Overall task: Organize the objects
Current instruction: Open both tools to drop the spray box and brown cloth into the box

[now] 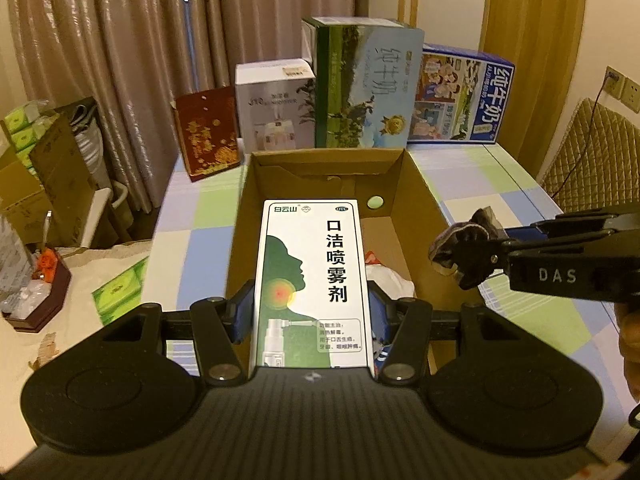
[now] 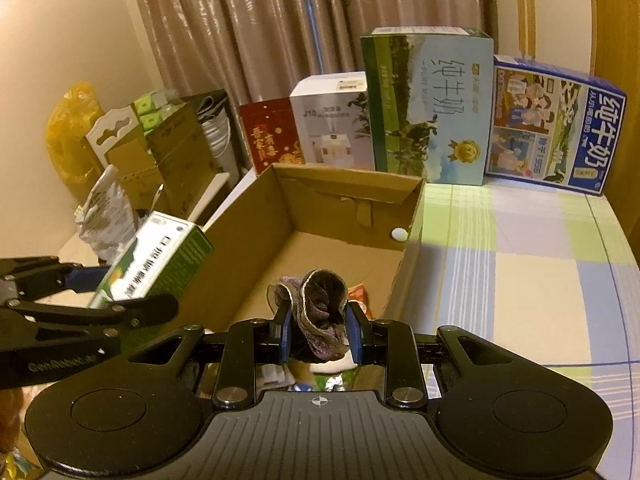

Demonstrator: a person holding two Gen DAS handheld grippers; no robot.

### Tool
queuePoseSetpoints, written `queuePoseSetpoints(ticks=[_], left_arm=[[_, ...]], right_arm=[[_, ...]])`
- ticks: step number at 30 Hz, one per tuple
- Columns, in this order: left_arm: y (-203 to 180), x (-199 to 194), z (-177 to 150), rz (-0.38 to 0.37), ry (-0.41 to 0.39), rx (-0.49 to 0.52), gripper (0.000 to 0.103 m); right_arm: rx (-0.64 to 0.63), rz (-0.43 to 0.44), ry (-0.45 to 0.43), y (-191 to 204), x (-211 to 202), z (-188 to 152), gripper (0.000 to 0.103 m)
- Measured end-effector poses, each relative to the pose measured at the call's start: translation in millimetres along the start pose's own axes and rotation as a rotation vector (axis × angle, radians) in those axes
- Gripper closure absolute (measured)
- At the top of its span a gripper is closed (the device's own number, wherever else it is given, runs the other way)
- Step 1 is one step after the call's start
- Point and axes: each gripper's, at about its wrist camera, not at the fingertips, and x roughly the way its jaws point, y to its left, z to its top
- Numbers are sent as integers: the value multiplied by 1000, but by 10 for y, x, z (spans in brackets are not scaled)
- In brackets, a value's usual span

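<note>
The left tool point(image 1: 312, 312) clamps a glossy rectangular carton point(image 1: 312, 280); the right tool point(image 2: 318, 332) pinches a crumpled purple cloth point(image 2: 320, 304) over the cardboard box point(image 2: 248, 216).

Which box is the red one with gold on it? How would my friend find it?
Look at the row of boxes standing before the curtain, behind the open cardboard box. At the row's curtain end, beside the white box, stands the red box. It is the shortest there and the only dark red one, printed with gold characters and flowers, while its neighbours are white, green and blue.
</note>
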Motion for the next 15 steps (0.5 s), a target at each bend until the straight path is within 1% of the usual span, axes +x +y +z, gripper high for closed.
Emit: queuePoseSetpoints(ticks=[1,2,8,15], left_arm=[[3,54,4,-3,3,-3,43],[7,92,6,5,5,-10,39],[54,67,-54,19,-3,-25,39],[119,-64,-114,32,-14,-35,39]], right_arm=[[4,1,2,-14,14,4,78],[10,2,4,-28,28,1,78],[24,17,16,-47,69,-37,78],[15,32,22,50,98,-43,78]])
